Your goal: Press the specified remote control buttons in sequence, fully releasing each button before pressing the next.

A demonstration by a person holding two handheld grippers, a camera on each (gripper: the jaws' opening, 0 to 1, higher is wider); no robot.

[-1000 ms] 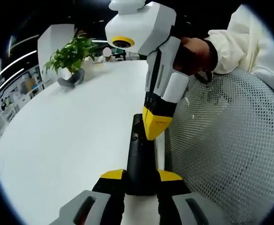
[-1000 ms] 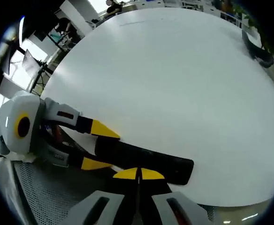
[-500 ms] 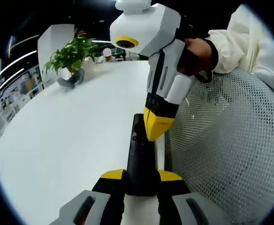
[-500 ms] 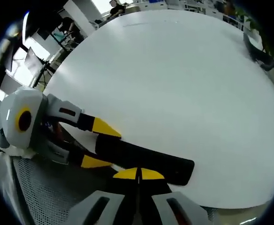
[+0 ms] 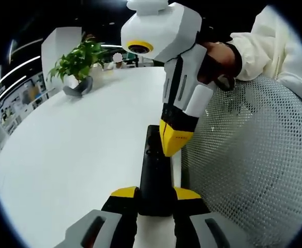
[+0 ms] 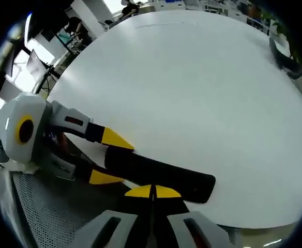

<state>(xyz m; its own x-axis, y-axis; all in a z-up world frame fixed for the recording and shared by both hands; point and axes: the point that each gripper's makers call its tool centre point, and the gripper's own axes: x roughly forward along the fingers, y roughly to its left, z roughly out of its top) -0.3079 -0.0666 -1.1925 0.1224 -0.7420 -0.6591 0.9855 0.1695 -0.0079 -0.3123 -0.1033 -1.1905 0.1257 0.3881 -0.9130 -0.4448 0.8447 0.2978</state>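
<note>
Little has shifted over the last second: the right gripper (image 5: 172, 147) stays poised over the remote with only a slight wobble of its white body, and the left gripper (image 5: 155, 195) keeps its clamp.

Yellow-tipped fingers (image 5: 124, 193) of the left gripper are closed on the near end of the slim black plastic remote control (image 5: 154, 175), one fingertip on each side of it. The right gripper's fingers are shut together into one yellow wedge (image 6: 152, 191), holding nothing, with the tip down at the remote's button face near the middle of its length; whether it is actually depressing a button cannot be told.

Outward from there, the remote lies along the edge of the large white round surface (image 5: 84, 139), beside a white mesh chair back (image 5: 254, 155). A green potted plant (image 5: 78, 64) stands near the far edge.

Judging from this, one press in the sequence is in hand; how many are done, and what remains, the pictures do not reveal. A full release should come before the next button.
</note>
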